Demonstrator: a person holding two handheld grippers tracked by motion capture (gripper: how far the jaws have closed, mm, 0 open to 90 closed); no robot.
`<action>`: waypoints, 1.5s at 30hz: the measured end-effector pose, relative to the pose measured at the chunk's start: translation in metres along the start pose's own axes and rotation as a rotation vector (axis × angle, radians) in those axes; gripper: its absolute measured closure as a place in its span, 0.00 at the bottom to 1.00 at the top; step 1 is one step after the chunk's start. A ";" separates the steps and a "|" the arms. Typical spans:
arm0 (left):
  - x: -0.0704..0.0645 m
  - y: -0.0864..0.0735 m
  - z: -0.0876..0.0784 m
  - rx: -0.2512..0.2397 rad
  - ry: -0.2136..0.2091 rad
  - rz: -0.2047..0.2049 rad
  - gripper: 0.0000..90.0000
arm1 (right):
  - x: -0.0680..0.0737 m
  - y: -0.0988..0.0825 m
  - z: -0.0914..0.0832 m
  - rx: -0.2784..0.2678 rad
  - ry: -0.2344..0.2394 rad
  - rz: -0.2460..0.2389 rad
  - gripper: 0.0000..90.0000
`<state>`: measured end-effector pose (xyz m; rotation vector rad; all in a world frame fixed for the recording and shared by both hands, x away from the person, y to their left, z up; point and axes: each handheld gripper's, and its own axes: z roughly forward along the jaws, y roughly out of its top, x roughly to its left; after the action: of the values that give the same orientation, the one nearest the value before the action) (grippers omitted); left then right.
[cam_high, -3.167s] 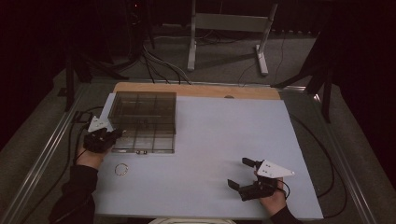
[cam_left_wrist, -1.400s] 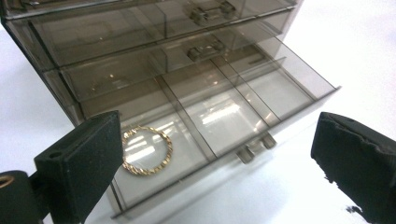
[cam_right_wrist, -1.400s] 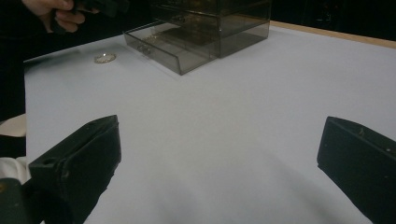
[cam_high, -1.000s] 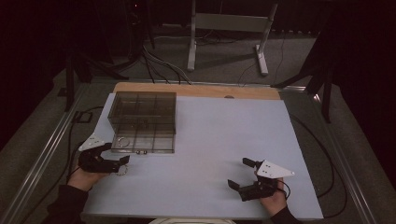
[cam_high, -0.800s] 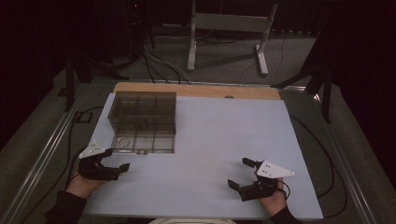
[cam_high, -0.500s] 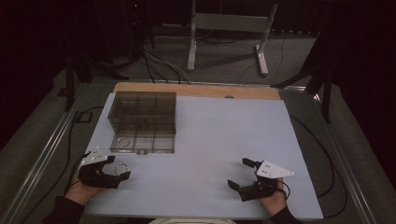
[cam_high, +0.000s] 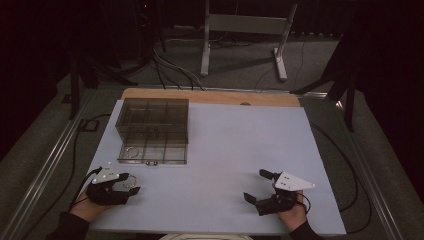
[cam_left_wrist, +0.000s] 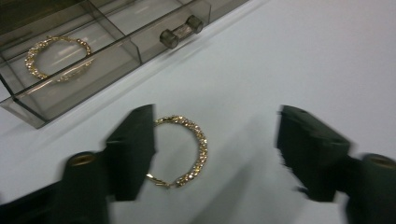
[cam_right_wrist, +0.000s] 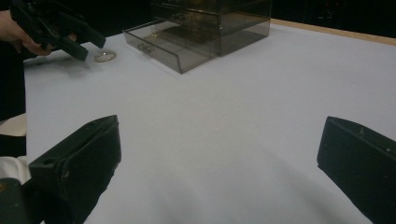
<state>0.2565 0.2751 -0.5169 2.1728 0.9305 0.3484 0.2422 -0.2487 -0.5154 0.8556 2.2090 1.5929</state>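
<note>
A gold, stone-studded hoop (cam_left_wrist: 189, 147) lies flat on the white table, between the jaws of my left gripper (cam_left_wrist: 215, 140) and close against the left jaw. That gripper is open and holds nothing; from above it sits at the table's near left corner (cam_high: 127, 186) with the hoop (cam_high: 131, 180) at its tips. A second gold hoop (cam_left_wrist: 58, 58) rests in a front compartment of the pulled-out drawer (cam_left_wrist: 93, 74) of a smoky clear box (cam_high: 155, 120). My right gripper (cam_high: 255, 185) rests open on the table at the near right, with bare table between its jaws (cam_right_wrist: 219, 154).
The drawer has a small bar handle (cam_left_wrist: 182, 30) facing me. A wooden strip (cam_high: 210, 96) runs along the table's far edge. Cables (cam_high: 75, 150) trail off the left side. Beyond the table stand a metal frame (cam_high: 240, 30) and dark floor.
My left gripper has drawn back from the box's left side to the near left corner and now straddles the hoop on the table. The right gripper has stayed put.
</note>
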 end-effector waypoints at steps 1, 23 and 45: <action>0.000 -0.001 0.001 0.015 0.007 0.017 0.44 | 0.000 0.000 0.000 0.002 0.001 -0.001 0.00; 0.008 -0.003 0.007 0.062 0.001 0.039 0.87 | 0.000 0.000 0.000 0.001 -0.003 -0.003 0.00; 0.007 0.002 0.007 0.075 0.016 0.026 0.98 | 0.000 0.000 0.000 0.000 -0.005 -0.004 0.00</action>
<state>0.2659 0.2757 -0.5208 2.2548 0.9390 0.3489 0.2423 -0.2489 -0.5153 0.8534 2.2057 1.5878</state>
